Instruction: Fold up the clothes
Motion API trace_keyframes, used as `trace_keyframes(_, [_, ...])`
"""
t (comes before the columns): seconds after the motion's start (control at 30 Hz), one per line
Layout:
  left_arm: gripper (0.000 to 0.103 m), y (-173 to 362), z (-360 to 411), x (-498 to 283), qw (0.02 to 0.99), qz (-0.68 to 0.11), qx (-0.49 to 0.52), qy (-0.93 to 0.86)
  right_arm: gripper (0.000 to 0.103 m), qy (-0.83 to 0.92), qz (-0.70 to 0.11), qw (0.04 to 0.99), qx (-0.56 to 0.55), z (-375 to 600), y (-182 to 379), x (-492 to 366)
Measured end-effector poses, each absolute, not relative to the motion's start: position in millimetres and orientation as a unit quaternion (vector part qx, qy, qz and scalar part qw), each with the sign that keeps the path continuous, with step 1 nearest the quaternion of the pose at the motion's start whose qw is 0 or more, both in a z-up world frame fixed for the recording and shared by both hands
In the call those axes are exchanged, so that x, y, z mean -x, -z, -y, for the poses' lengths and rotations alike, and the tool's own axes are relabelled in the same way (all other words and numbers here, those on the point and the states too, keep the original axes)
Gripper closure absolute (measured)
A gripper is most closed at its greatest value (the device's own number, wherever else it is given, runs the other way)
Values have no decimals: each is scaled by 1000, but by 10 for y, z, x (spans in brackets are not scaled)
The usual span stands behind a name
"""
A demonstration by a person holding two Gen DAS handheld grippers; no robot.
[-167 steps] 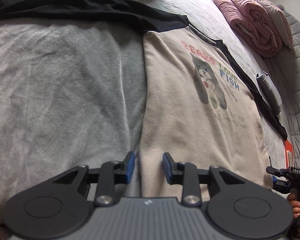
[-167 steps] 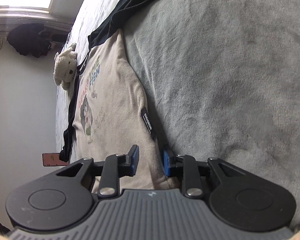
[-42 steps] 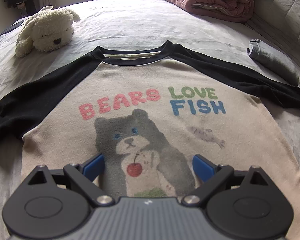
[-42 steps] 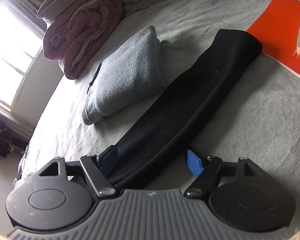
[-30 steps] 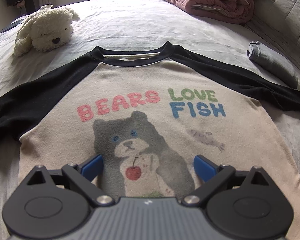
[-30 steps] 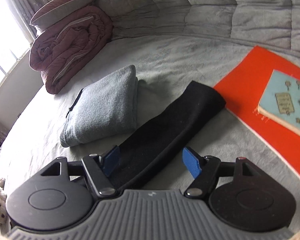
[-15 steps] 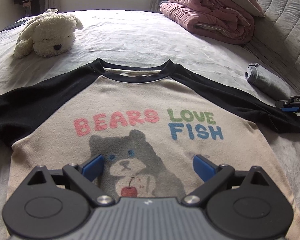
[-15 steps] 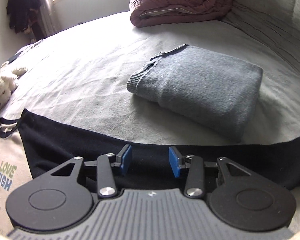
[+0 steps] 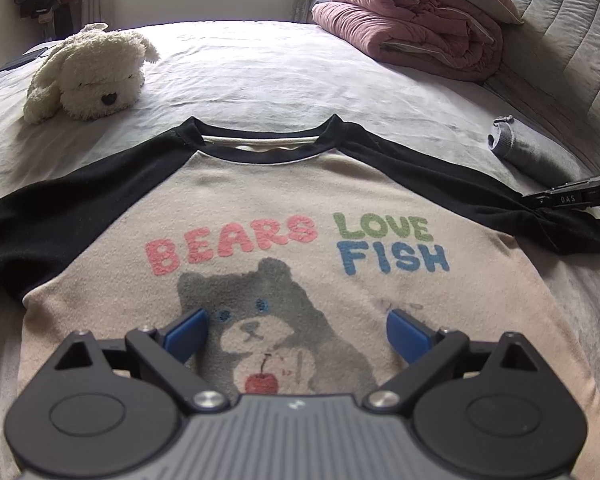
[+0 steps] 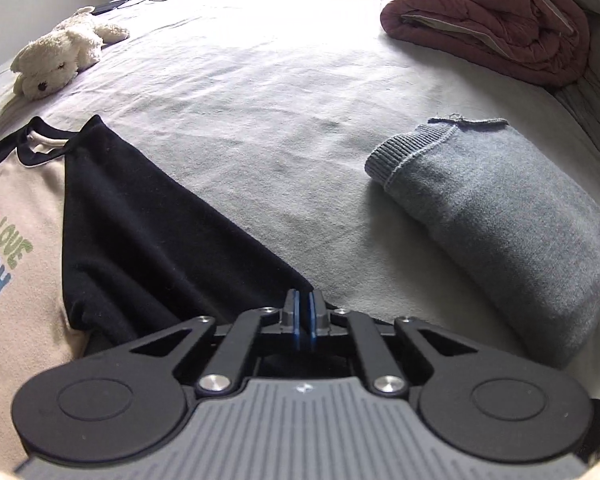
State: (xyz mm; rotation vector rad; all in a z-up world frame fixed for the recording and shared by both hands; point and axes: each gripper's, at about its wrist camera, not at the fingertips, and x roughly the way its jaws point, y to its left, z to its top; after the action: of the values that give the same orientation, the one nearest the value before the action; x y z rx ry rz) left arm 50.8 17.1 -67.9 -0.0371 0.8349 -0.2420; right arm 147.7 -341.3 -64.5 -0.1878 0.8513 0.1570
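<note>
One shirt [image 9: 300,216], right claw [image 10: 302,314] pinching its black sleeve [image 10: 148,240]; left claw [image 9: 296,330] spread wide.

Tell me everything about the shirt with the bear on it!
The bear shirt lies flat, face up, on the grey bed. Its body is cream and fuzzy-looking; the collar and long sleeves are black. Coloured letters read BEARS LOVE FISH above a grey bear holding a cherry. The right gripper is shut on one black sleeve. The left gripper is open over the bear picture.
</note>
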Motion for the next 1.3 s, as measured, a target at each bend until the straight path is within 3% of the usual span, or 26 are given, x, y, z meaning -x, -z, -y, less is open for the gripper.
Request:
trace_keyframes(0.2, [6,679,-177,-511,907,-404,18,117,101,-34,-364,923,121,3322,542,-1546])
trace_keyframes(0.37, [6,679,-177,-514,907,-405,18,118,100,-10,-385,912,143,3205,754,-1691])
trace_keyframes(0.5, [6,665,-208,-522,905,-407,28,119,88,1,-377,918,125,3172,709,-1664])
trace_keyframes(0.57, [6,660,-228,-527,904,-408,35,120,75,-12,-367,924,108,3143,605,-1611])
trace_keyframes(0.6, [6,658,-238,-532,904,-409,39,120,62,-14,-361,927,103,3129,557,-1579])
trace_keyframes(0.63, [6,656,-246,-537,903,-409,43,121,61,-17,-352,930,98,3134,507,-1538])
trace_keyframes(1.07, [6,660,-247,-541,903,-410,46,121,61,84,-351,931,55,4213,235,-1020])
trace_keyframes(1.3, [6,701,-159,-506,908,-403,10,118,61,126,-403,904,74,4769,508,-943])
